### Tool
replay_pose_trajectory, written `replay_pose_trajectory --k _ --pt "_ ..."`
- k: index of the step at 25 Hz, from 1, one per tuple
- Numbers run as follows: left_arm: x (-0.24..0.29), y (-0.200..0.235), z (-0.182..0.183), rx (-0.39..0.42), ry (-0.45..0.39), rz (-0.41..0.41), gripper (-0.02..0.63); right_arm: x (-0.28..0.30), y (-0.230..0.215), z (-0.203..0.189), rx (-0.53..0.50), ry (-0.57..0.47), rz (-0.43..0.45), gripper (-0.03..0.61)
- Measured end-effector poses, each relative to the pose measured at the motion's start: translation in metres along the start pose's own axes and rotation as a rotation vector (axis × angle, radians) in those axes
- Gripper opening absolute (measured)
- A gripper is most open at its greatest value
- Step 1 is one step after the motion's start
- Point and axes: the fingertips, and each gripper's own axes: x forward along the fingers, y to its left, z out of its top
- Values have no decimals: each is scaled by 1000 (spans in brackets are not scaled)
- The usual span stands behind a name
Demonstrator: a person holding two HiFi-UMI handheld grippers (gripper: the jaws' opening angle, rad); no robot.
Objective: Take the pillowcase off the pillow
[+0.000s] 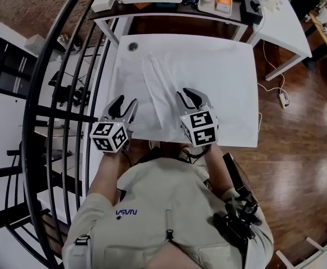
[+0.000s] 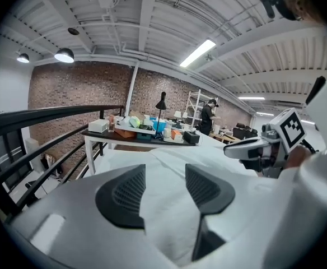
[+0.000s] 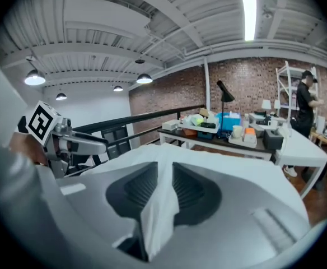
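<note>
Stage: early, removal judged barely begun | white fabric pillowcase [image 1: 162, 88]: rumpled ridge across middle of white square table [image 1: 244, 66] | right gripper [image 3: 163, 190]: clenched on fabric fold at table's near edge | left gripper [image 2: 160, 192]: released, over same edge, fabric below untouched | pillow: not distinguishable | remaining: full pull-off.

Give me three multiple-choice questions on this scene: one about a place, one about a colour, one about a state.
1. Where does the cluttered table stand?
A) beyond the white table's far edge
B) left of the railing
C) behind the person

2. What colour is the pillowcase?
A) blue
B) white
C) striped red

3. What is the right gripper doing?
A) open, empty
B) fingers shut on a pillowcase fold
C) holding a cup

Answers: 1 A, the head view shows it past the far edge. 2 B, the fabric is plain white. 3 B, the right gripper view shows fabric pinched between them.
</note>
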Motion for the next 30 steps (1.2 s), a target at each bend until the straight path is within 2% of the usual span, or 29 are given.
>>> replay_pose_trajectory --k 8,14,19,23,27,28,30 --pt "55 30 37 14 -3 -84 218 40 -7 45 -95 31 -77 83" --pt "82 59 40 -16 24 -116 238 83 -20 68 -117 97 -132 106" --pt "112 82 37 -56 68 -86 276 128 -26 73 -139 192 -90 140" --pt "133 87 13 -80 154 -77 284 170 -25 60 -139 289 0 150" --pt "149 88 -3 -82 236 -78 285 200 -31 51 -144 398 14 150" --pt "151 84 -7 -73 260 -89 280 208 -32 44 -153 434 18 154" --pt "150 72 -17 -45 304 -128 212 218 -33 26 -178 517 28 169"
